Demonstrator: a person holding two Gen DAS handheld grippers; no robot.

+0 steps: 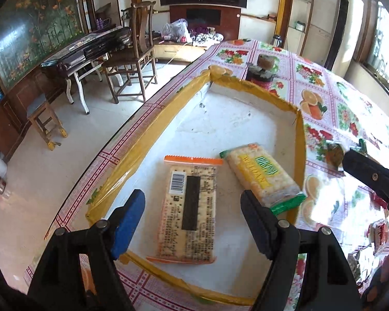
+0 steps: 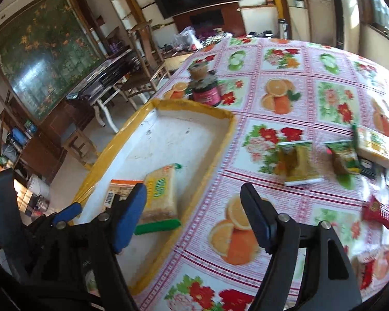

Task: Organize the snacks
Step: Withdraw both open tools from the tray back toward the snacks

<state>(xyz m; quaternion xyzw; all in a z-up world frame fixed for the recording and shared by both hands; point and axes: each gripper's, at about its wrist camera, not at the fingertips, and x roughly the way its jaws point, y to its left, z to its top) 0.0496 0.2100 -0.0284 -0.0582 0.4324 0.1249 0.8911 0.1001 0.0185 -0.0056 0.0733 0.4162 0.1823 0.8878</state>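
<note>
A shallow white tray with a yellow taped rim (image 1: 299,134) (image 2: 194,108) lies on the flowered tablecloth. Two cracker packets lie flat in it: an orange-edged packet (image 1: 186,210) (image 2: 122,185), barcode side up, and a green-edged packet (image 1: 261,176) (image 2: 160,197) beside the right rim. My left gripper (image 1: 192,202) hangs open above the orange-edged packet, pads clear of it. My right gripper (image 2: 194,197) is open and holds nothing, over the tablecloth just right of the tray; one of its black fingers (image 1: 362,168) shows in the left wrist view.
Several loose snack packets (image 2: 298,163) (image 2: 344,160) (image 2: 373,147) and a red packet (image 2: 378,210) lie on the cloth to the right. A dark jar (image 1: 261,73) (image 2: 204,90) stands just beyond the tray's far end. The table edge, wooden chairs and floor are to the left.
</note>
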